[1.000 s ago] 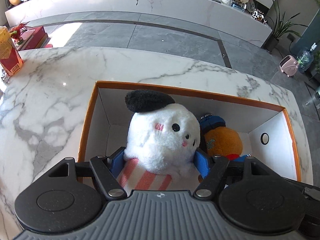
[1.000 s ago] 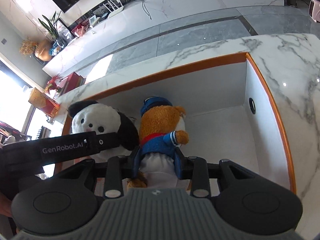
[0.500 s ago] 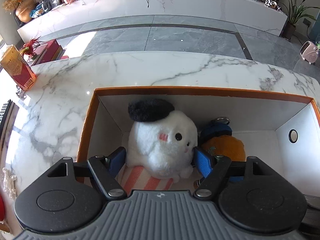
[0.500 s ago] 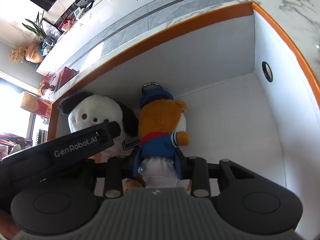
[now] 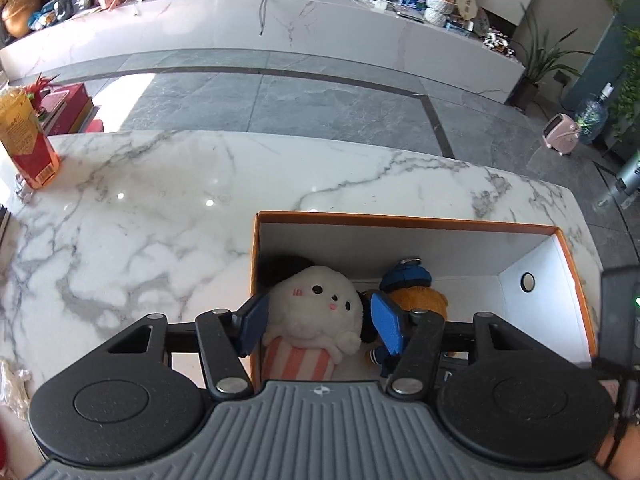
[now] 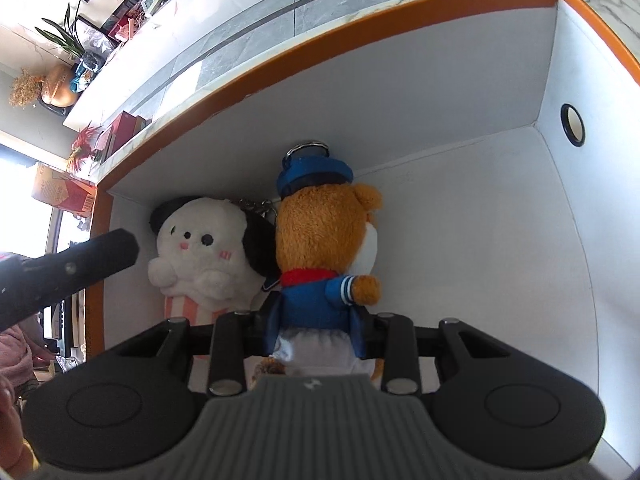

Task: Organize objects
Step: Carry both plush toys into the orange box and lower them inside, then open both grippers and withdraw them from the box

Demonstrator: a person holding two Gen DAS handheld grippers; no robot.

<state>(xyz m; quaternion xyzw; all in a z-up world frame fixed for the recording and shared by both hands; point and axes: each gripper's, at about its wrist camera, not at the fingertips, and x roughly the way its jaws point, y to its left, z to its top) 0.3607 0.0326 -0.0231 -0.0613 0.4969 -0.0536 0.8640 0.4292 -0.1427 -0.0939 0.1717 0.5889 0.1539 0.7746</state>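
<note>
An orange-rimmed white box (image 5: 400, 220) stands on the marble table. A white plush dog (image 5: 316, 308) with black ears and a striped body lies in the box's left end. My left gripper (image 5: 318, 320) is open above it, its blue pads apart from the plush. An orange plush bear (image 6: 320, 232) in a blue cap and jacket lies beside the white dog (image 6: 204, 248). My right gripper (image 6: 316, 320) is shut on the bear's body, low inside the box (image 6: 360, 36).
A red and yellow carton (image 5: 24, 140) stands at the table's far left edge. The box's right half (image 6: 480, 240) holds nothing. A long marble counter (image 5: 240, 28) with clutter runs behind across the grey floor.
My left gripper has opened, let go of the white dog and lifted up and back. My right gripper has lowered the bear deeper into the box.
</note>
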